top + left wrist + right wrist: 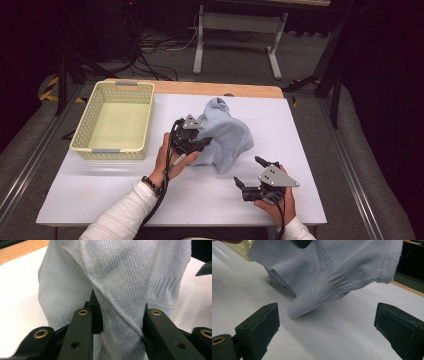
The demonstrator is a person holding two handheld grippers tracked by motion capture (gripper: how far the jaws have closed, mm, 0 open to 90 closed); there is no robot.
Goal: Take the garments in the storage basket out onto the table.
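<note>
A pale blue knitted garment [227, 132] is bunched in the middle of the white table [210, 200], part of it lifted off the surface. My left gripper [202, 143] sits at its left side, and in the left gripper view [120, 317] a thick fold of the garment [117, 277] is pinched between the two black jaws. My right gripper [247, 171] rests near the front right of the table, jaws wide apart with nothing between them. In the right gripper view [328, 323] the garment's ribbed hem [332, 272] hangs just above the table ahead of the jaws.
A pale yellow plastic basket [80, 135] with nothing in it stands at the table's left side. A wooden strip [225, 89] runs along the far edge. Beyond it are cables and a white stand on the floor.
</note>
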